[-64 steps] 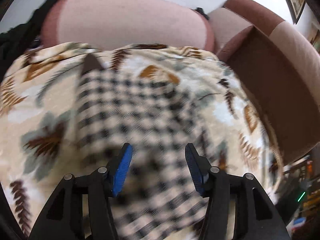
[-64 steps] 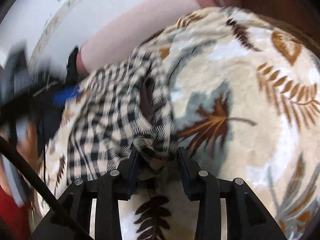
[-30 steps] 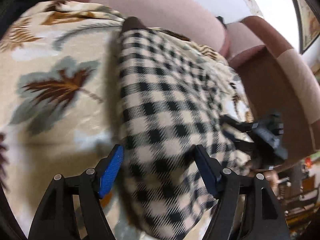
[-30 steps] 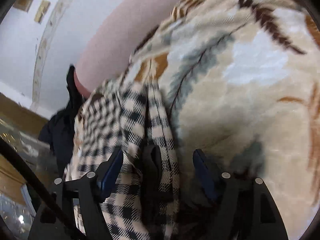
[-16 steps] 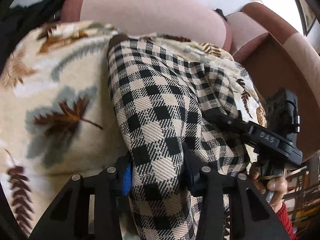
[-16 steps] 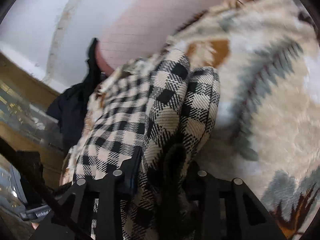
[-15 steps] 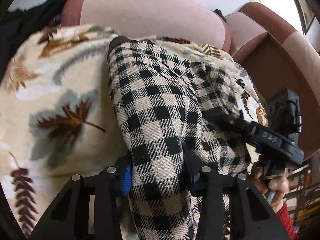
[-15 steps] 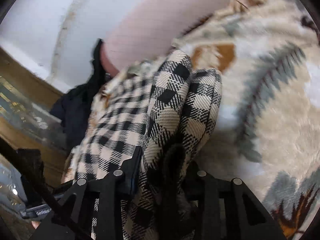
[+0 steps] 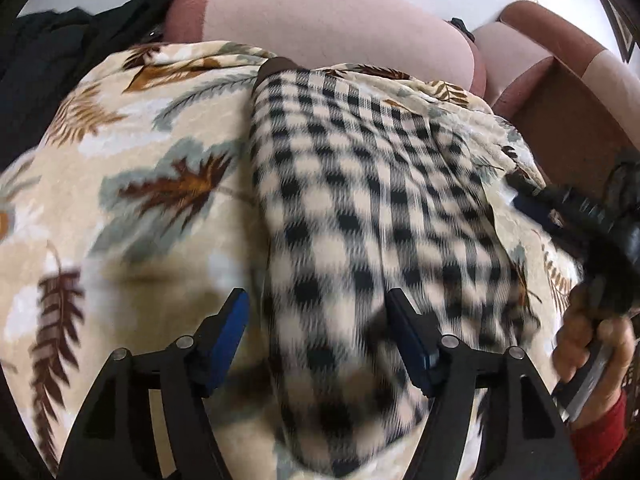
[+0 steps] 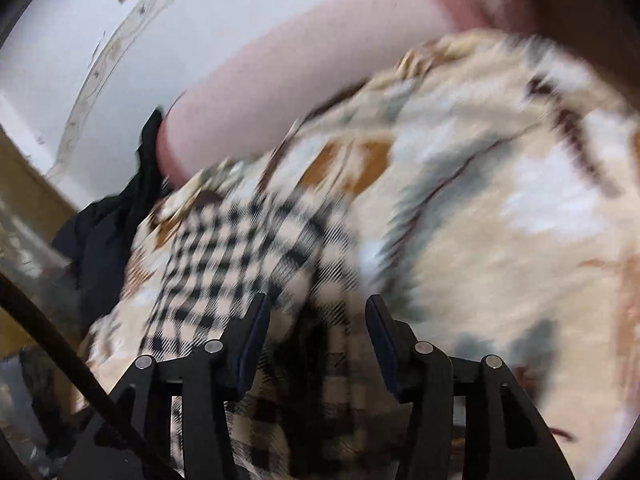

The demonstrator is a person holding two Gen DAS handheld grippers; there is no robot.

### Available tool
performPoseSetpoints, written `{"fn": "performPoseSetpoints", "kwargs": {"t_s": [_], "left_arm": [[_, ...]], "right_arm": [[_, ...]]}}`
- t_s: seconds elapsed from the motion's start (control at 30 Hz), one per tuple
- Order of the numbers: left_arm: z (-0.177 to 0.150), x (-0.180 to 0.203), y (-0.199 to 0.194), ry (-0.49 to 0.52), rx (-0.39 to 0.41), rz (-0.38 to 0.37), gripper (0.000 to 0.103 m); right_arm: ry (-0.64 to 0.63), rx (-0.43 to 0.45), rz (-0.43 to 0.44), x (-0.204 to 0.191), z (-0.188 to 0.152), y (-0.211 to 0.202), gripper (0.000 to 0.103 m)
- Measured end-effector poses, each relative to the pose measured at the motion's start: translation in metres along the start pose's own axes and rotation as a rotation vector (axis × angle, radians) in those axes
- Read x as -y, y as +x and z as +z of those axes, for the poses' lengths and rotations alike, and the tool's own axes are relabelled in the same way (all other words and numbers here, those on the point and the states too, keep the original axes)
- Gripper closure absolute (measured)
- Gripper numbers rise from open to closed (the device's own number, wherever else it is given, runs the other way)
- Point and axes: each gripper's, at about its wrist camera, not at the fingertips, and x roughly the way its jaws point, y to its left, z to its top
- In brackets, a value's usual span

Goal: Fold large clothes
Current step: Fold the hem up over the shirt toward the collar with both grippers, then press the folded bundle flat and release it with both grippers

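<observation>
Black-and-cream checked woven garment (image 9: pixel 360 184) lies on beige leaf-print fleece blanket (image 9: pixel 132 184) over sofa.
L hand-held gripper (image 9: pixel 316 336) & R hand-held gripper (image 10: pixel 316 332): jaws opening, both astride garment's near edge, pads clear of cloth.

I could read no text, label, brand or number anywhere; both of my views were motion-blurred.

checked garment (image 9: pixel 360 184): woven cloth, matt | leaf-print blanket (image 9: pixel 132 184): plush fleece | sofa back (image 9: pixel 332 28): matt pink upholstery
</observation>
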Motion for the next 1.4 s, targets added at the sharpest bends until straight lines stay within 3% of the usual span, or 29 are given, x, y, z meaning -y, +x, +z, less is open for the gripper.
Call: {"fn": "performPoseSetpoints", "kwargs": {"t_s": [0.13,0.23,0.3,0.43,0.63,0.77,0.87,0.97,1.03,1.2,1.4], "left_arm": [[-0.038,-0.012,-0.006,-0.055,-0.003,-0.034,0.034],[-0.058,-0.02,-0.015,-0.1,0.007,-0.052,0.034],[-0.067,-0.019,-0.028,-0.079,0.036,-0.036,0.034],[-0.082,-0.014,-0.055,-0.001,0.11,0.054,0.034],[-0.103,-0.032,-0.059,-0.008,0.113,0.128,0.031],[-0.113,-0.045,-0.048,-0.055,0.057,0.148,0.031],[-0.116,-0.04,-0.047,-0.01,0.064,0.179,0.028],[-0.12,-0.034,-0.043,0.031,0.068,0.207,0.023],[-0.123,-0.029,-0.04,0.064,0.075,0.227,0.019],[-0.13,-0.024,-0.037,0.09,0.121,0.247,0.014],[-0.13,-0.022,-0.032,0.105,0.139,0.257,0.008]], "right_arm": [[-0.043,0.067,0.084,-0.018,-0.003,-0.043,0.049],[-0.127,-0.005,0.178,-0.05,-0.021,-0.044,0.049],[-0.184,-0.08,0.19,-0.069,-0.039,-0.031,0.049],[-0.224,-0.225,0.072,-0.076,-0.081,-0.001,0.05],[-0.276,-0.282,-0.03,-0.068,-0.115,-0.014,0.051],[-0.25,-0.213,-0.009,-0.062,-0.123,-0.042,0.051],[-0.223,-0.115,0.02,-0.062,-0.115,-0.06,0.051],[-0.279,-0.001,-0.035,-0.074,-0.109,-0.065,0.051],[-0.338,0.025,-0.076,-0.087,-0.107,-0.058,0.051],[-0.43,0.008,-0.129,-0.109,-0.11,-0.025,0.051],[-0.434,-0.156,-0.132,-0.098,-0.122,0.002,0.048]]}}
